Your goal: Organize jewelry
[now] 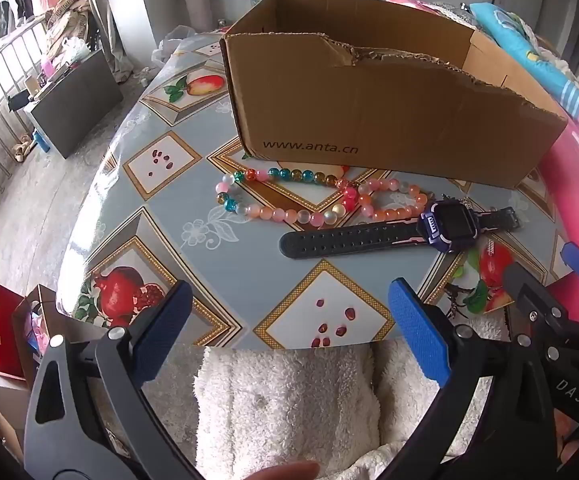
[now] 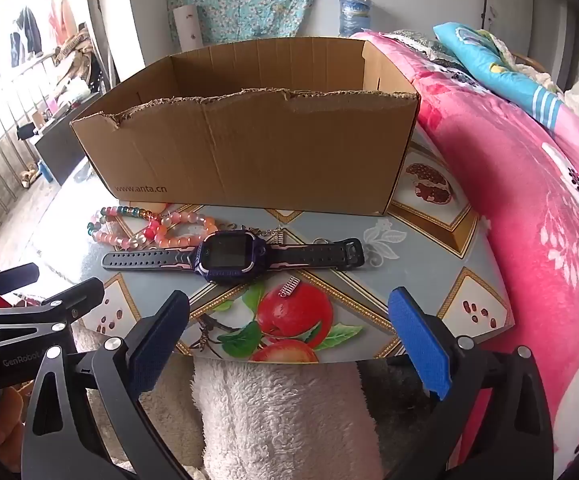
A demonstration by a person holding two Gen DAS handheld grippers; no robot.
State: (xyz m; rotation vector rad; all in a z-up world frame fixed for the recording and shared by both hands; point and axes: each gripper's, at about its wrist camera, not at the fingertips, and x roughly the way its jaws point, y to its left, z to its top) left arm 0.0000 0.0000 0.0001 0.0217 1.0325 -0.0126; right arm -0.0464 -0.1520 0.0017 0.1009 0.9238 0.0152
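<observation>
A round table (image 1: pixel 225 248) covered in a fruit-patterned cloth holds an open cardboard box (image 1: pixel 389 120), and just in front of it lie two beaded bracelets (image 1: pixel 289 196), touching each other, beside a dark watch (image 2: pixel 229 258) laid flat with its strap stretched out. A small silver clip (image 2: pixel 290 286) lies near the watch. The left gripper (image 1: pixel 289 324) and right gripper (image 2: pixel 289 330) hover at the table's near edge, jaws spread wide and holding nothing.
</observation>
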